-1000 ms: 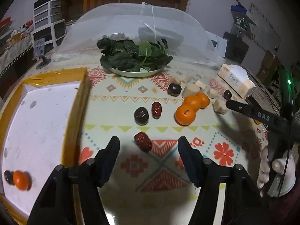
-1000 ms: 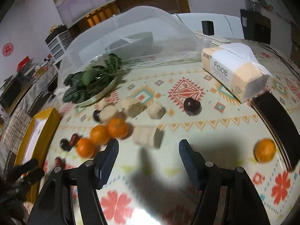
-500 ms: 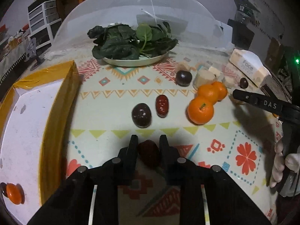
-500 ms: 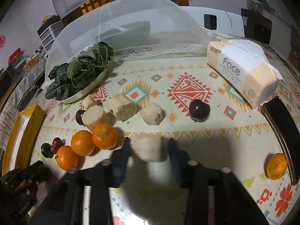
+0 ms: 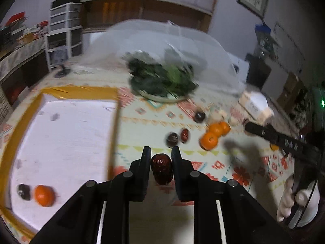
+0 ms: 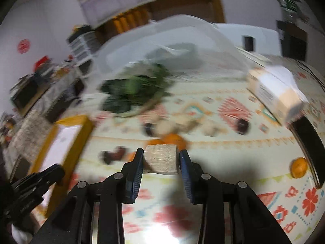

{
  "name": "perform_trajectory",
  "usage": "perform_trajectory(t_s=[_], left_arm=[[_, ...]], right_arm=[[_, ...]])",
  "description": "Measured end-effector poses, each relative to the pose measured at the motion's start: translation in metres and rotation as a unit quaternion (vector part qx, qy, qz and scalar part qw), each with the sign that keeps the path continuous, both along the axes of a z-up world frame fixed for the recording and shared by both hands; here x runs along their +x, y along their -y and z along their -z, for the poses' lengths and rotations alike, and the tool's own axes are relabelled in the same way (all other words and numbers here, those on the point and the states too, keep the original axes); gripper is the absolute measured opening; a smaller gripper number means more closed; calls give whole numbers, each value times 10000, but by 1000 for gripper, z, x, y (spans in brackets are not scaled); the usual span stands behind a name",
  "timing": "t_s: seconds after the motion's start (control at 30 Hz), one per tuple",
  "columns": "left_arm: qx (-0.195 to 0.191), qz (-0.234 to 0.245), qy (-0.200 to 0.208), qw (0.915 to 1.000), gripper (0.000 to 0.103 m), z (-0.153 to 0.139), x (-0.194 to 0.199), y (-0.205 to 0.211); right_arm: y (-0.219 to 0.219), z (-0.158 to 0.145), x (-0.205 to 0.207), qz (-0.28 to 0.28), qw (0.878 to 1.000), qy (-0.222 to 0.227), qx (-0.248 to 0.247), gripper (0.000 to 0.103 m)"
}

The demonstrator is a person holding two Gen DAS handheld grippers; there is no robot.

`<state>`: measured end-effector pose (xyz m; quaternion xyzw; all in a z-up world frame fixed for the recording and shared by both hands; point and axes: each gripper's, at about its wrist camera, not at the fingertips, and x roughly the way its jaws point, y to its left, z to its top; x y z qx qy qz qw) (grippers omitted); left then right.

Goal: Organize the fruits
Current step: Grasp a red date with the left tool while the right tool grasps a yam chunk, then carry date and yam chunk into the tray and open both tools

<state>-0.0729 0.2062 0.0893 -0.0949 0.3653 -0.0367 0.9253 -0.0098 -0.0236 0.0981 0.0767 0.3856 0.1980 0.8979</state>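
Observation:
My left gripper [image 5: 161, 156] is shut on a dark red date [image 5: 161, 169] and holds it above the patterned tablecloth, right of the yellow-rimmed white tray [image 5: 113, 122]. The tray holds an orange [image 5: 44, 195] and a dark fruit [image 5: 24, 191]. My right gripper [image 6: 161, 156] is shut on a beige block [image 6: 161, 161], lifted over the cloth. Oranges [image 5: 209, 140], a dark plum [image 5: 172, 139] and another date [image 5: 184, 135] lie on the cloth. One orange [image 6: 298, 167] lies far right in the right wrist view.
A plate of dark leafy greens [image 5: 162, 81] stands in front of a mesh food cover [image 5: 162, 40]. A tissue pack [image 6: 278, 95] and a black tray [image 6: 308, 138] lie at the right. More beige blocks [image 6: 182, 124] and a plum [image 6: 242, 125] lie mid-table.
Both grippers closed, the left on the date and the right on the beige block, and have lifted them. Both views are now blurred by motion.

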Motion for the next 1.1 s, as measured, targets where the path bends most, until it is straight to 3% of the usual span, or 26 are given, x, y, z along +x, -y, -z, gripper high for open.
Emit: perform_trajectory(t_s=[0.17,0.3,0.6,0.87,0.93,1.0,1.1], left_arm=[[78,-604,189,9980,20,-21,-12,-61],[81,-1063,119,9942,20,-24,-11,-114],[11,-1613,-370,9862,20,9,-5,-191],[-142,-1740,-600,9828,20,29,-2,-212],[-169,-1755,-596,9825,24,29,-2,-213],[-226,-1805,-562,9817,36,27,-5,-214],[-329,-1862,-455,9809,46,20,-11,-214]], right_arm=[[-67,-23,-19,-749,9970,109,165,38],[-126,-28,-30,-1349,9904,44,285,38],[-253,13,-39,-2257,9733,-393,-142,38],[-289,50,-31,-2334,9693,-590,-493,39],[-291,53,-30,-2338,9691,-626,-465,39],[-289,55,-30,-2290,9704,-632,-431,39],[-287,54,-30,-2289,9706,-652,-366,40]])
